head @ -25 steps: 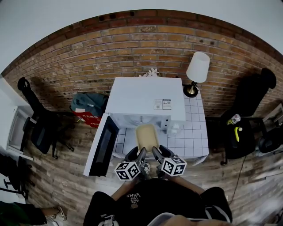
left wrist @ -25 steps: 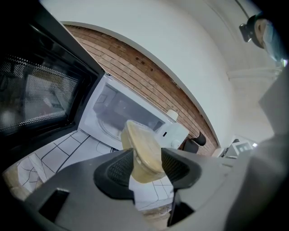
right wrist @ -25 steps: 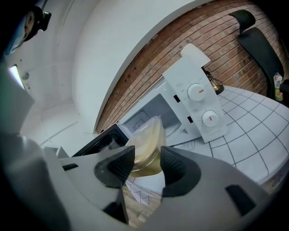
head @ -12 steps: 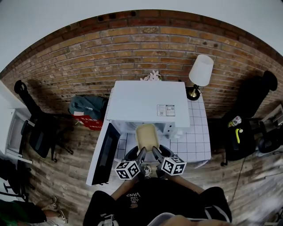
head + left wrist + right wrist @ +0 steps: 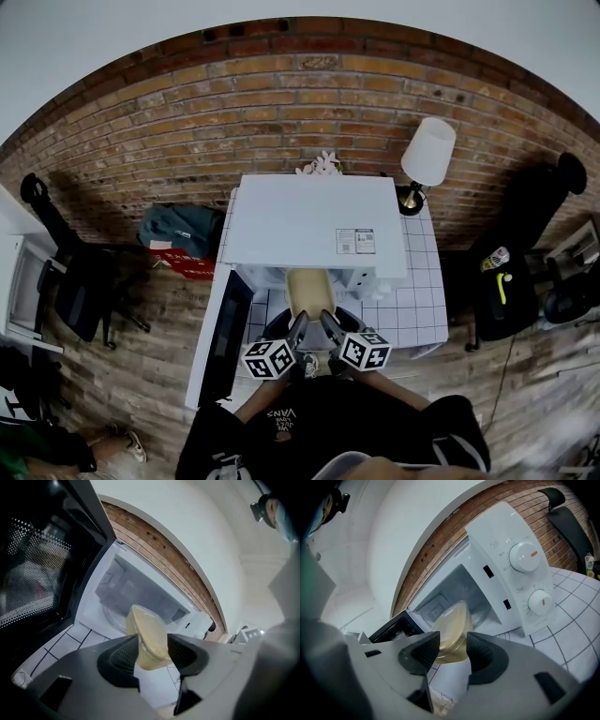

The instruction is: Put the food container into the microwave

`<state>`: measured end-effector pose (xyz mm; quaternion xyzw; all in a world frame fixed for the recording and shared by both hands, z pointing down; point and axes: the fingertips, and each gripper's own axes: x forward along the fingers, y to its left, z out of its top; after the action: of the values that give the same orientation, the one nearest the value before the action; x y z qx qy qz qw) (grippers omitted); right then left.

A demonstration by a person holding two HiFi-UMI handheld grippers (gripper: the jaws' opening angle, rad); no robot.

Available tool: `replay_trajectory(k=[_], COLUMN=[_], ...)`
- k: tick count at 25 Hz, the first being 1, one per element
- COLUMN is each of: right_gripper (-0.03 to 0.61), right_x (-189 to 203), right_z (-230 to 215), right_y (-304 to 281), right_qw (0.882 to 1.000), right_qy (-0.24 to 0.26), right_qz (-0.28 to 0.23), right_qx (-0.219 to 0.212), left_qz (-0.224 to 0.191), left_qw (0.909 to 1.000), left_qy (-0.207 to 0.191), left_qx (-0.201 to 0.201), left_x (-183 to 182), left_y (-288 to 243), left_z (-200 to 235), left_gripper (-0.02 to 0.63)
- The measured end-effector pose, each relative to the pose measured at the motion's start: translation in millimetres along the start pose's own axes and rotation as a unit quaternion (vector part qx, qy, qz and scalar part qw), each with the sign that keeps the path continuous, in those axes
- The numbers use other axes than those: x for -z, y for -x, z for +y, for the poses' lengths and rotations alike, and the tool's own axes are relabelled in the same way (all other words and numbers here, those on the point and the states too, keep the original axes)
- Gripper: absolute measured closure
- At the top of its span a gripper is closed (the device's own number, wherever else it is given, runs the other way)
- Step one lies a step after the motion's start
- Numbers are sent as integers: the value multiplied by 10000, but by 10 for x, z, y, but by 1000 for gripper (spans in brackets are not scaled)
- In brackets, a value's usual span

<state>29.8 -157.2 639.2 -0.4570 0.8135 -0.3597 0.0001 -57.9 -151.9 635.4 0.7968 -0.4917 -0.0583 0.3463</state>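
On a white tiled tabletop [image 5: 417,309], a white microwave [image 5: 314,220] is seen from above, with its door [image 5: 223,337] swung open to the left. A shallow, pale yellow food container [image 5: 307,289] with a clear lid is held just in front of the open cavity. Its far end is hidden under the microwave's top edge in the head view. The container is raised off the tabletop and is gripped from the near side by both tools, side by side.

The left hand-held gripper [image 5: 152,654] is closed on the near left part of the container. Its ribbed black pads are pressed against the container, and the jaws are kept fairly wide apart by it. The right hand-held gripper [image 5: 452,652] is clamped in the same way on the near right part.

Two round dials [image 5: 525,557] are seen on the control panel to the right of the cavity. A lamp [image 5: 427,155] with a white shade is set at the far right corner of the tabletop, and a brick wall [image 5: 281,103] is seen behind it.
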Motion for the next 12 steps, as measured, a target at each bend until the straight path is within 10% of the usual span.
replay_trajectory(k=[12], right_gripper=[416], right_x=[-17], right_z=[-83], right_y=[-248], right_qw=[9999], right_qy=[-72], right_qz=[67], right_qx=[103], left_qz=[121], left_qw=[9999], left_qy=[12], left_qx=[-12], left_x=[-70], left_y=[-179], left_z=[187], left_gripper=[414])
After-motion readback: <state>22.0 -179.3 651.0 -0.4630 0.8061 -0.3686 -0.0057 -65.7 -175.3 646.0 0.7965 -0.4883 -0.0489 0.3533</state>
